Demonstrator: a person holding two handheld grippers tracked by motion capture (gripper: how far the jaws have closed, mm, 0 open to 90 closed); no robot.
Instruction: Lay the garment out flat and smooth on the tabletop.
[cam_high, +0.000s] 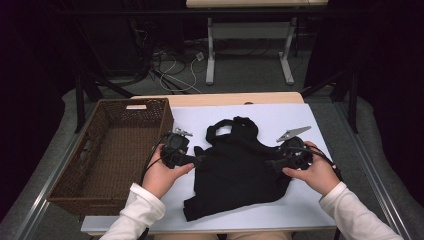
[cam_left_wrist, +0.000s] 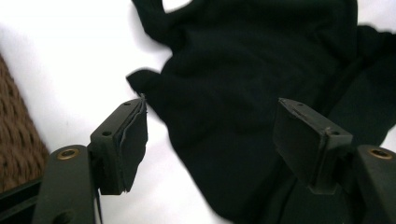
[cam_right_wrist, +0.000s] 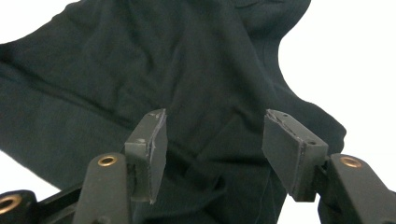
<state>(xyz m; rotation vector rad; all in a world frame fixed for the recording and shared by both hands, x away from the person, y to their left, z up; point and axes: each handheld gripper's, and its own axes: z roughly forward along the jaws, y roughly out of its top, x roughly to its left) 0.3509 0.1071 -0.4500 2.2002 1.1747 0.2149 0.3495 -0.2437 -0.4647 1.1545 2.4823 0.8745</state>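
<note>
A black sleeveless garment (cam_high: 240, 167) lies crumpled on the white table top (cam_high: 280, 117), its straps toward the far side. My left gripper (cam_high: 198, 160) is at the garment's left edge, held in the person's left hand, jaws pointing right. In the left gripper view the garment (cam_left_wrist: 252, 70) lies beyond the left gripper (cam_left_wrist: 212, 107), whose jaws stand apart with nothing pinched. My right gripper (cam_high: 272, 161) is at the garment's right edge, pointing left. Over the cloth (cam_right_wrist: 140, 70) the right gripper (cam_right_wrist: 215, 116) is open too, pads clear of it.
A brown wicker basket (cam_high: 162, 120) with nothing in it stands on the left of the table, close to the left hand; its weave (cam_left_wrist: 14, 140) shows beside the left jaw. Bare white surface lies beyond and to the right of the garment. Table legs and cables are on the floor behind.
</note>
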